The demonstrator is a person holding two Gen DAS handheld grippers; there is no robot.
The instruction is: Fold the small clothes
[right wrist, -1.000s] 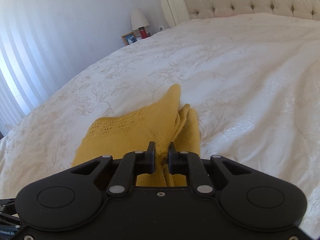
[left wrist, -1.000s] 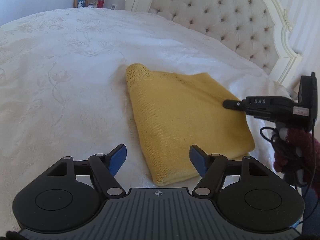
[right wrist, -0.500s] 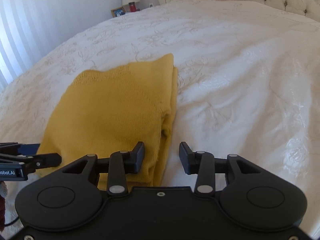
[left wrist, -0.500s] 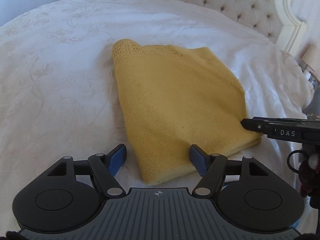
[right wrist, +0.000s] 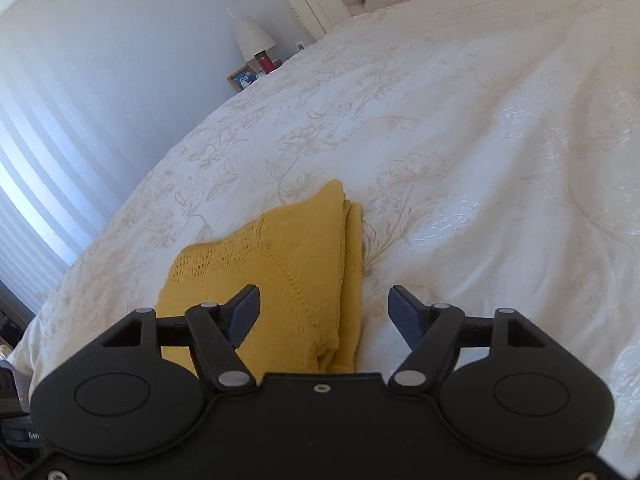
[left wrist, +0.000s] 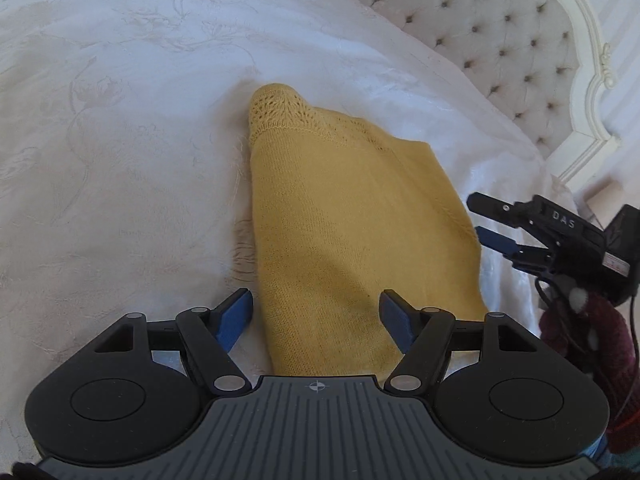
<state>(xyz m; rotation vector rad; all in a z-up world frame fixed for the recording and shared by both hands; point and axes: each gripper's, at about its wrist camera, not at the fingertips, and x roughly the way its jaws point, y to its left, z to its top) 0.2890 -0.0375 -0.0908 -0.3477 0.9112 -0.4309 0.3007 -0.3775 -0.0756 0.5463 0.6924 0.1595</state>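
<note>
A folded yellow knit garment point(left wrist: 352, 232) lies on the white bedspread point(left wrist: 120, 160). My left gripper point(left wrist: 316, 316) is open and empty, its blue-padded fingers astride the garment's near edge. My right gripper point(right wrist: 324, 312) is open and empty, over the garment's near right corner point(right wrist: 280, 280). In the left wrist view the right gripper point(left wrist: 480, 220) shows open just off the garment's right edge.
A tufted cream headboard point(left wrist: 500, 40) stands at the far right of the left wrist view. A nightstand with a lamp point(right wrist: 254, 38), a red cup and a photo frame stands beyond the bed's far side. The bedspread point(right wrist: 480, 140) stretches wide around the garment.
My right gripper let go of the garment's corner, opened wide and drew back off its right edge. The garment now lies flat and folded. My left gripper stayed open and moved closer over the near edge.
</note>
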